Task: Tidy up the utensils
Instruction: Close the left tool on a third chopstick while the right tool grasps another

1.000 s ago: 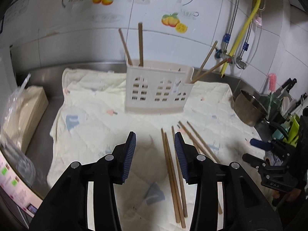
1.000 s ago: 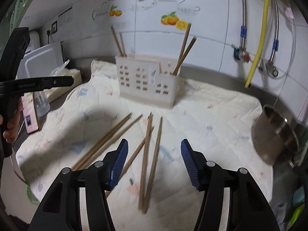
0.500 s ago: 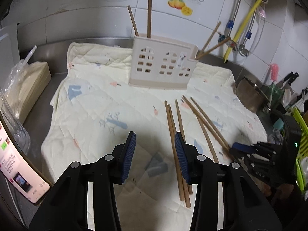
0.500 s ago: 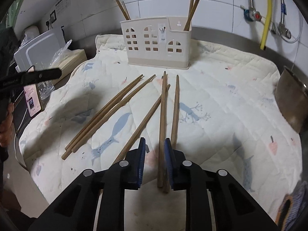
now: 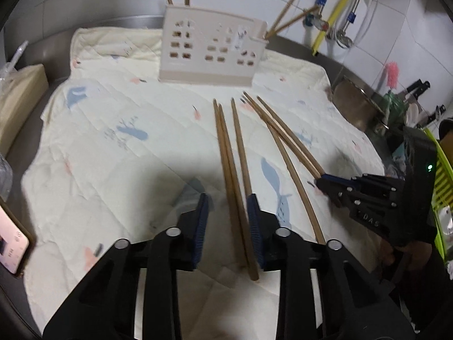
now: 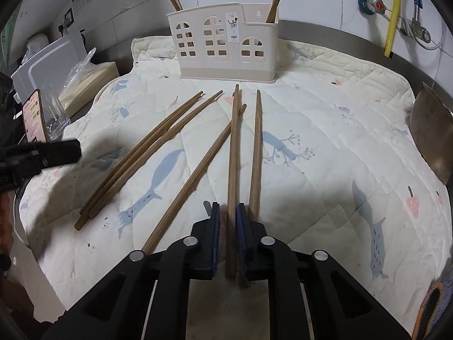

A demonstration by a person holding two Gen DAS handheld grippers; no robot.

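Several wooden chopsticks lie on a quilted cream cloth (image 5: 119, 119) in front of a beige utensil holder (image 5: 211, 48) that has chopsticks standing in both ends. My left gripper (image 5: 226, 221) is open, low over the cloth, with a bundle of three chopsticks (image 5: 232, 167) between its fingers. My right gripper (image 6: 226, 232) is nearly shut around one chopstick (image 6: 232, 153); a small gap shows beside the stick. It also shows in the left wrist view (image 5: 337, 187) at the ends of other chopsticks (image 5: 286, 136). The holder (image 6: 226, 45) stands straight ahead of it.
A steel pot (image 5: 356, 107) sits at the cloth's right edge. A wrapped box (image 5: 19, 96) and a phone (image 5: 8, 243) lie on the left. A glass (image 6: 55, 110) stands by the left edge. Pipes (image 6: 392, 14) run down the tiled wall.
The left gripper has dropped and moved right so the chopstick bundle lies between its fingers. The right gripper closed from wide open onto one chopstick and stays there.
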